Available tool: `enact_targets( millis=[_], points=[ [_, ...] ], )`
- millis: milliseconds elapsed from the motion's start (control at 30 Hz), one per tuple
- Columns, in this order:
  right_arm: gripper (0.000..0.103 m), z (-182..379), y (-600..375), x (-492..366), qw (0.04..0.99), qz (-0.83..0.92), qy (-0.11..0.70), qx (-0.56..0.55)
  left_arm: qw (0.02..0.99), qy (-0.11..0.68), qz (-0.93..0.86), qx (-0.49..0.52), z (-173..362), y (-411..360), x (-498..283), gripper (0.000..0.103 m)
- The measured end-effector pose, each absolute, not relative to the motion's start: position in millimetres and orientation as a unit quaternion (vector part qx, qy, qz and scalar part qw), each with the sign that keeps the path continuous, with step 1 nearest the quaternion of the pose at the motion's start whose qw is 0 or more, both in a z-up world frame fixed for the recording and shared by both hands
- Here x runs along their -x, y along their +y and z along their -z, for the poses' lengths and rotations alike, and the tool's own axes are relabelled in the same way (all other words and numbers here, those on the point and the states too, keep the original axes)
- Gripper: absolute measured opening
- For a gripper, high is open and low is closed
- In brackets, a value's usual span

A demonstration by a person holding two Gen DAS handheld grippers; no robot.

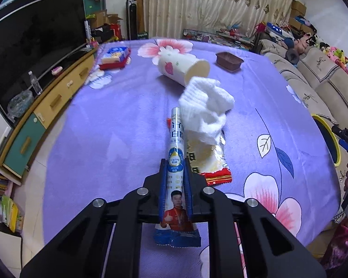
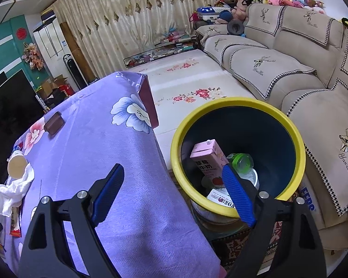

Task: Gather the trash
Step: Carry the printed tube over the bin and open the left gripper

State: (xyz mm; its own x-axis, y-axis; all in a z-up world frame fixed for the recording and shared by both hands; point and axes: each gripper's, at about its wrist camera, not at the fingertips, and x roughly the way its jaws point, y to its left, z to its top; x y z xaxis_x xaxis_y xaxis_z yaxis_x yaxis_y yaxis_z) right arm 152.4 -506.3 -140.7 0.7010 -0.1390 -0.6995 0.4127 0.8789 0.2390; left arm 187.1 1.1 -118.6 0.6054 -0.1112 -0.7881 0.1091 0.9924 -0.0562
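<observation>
My left gripper (image 1: pixel 175 162) is shut on a blue-and-white snack wrapper (image 1: pixel 175 153) and holds it above the purple tablecloth (image 1: pixel 104 127). Ahead lie a crumpled white tissue (image 1: pixel 205 106), a red-and-gold wrapper (image 1: pixel 208 159) and a tipped paper cup (image 1: pixel 181 69). My right gripper (image 2: pixel 172 171) is open and empty, over the table edge beside a yellow-rimmed bin (image 2: pixel 220 206). The bin holds a pink milk carton (image 2: pixel 207 159), a green-capped bottle (image 2: pixel 242 162) and other trash. The tissue (image 2: pixel 11 190) and cup (image 2: pixel 16 166) show at the left of the right wrist view.
A brown tray (image 1: pixel 229 61) and a red box with a blue pack (image 1: pixel 114 59) sit at the table's far side. A TV cabinet (image 1: pixel 46 106) runs along the left. A beige sofa (image 2: pixel 290 74) stands right of the bin.
</observation>
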Motion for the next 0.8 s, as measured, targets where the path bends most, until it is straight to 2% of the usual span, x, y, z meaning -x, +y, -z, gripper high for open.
enact_targets(
  millis=[500,800],
  points=[
    [0.082,129.7,-502.6,-142.3,0.908,0.148,0.340,-0.194,0.937,0.348,0.042,-0.018,47.3,13.7,-141.0,0.014],
    [0.082,120.5,-502.5,-131.9,0.914,0.143,0.327,-0.193,0.942,0.320,0.102,-0.020,22.6,-18.4,-136.2,0.014]
  ],
)
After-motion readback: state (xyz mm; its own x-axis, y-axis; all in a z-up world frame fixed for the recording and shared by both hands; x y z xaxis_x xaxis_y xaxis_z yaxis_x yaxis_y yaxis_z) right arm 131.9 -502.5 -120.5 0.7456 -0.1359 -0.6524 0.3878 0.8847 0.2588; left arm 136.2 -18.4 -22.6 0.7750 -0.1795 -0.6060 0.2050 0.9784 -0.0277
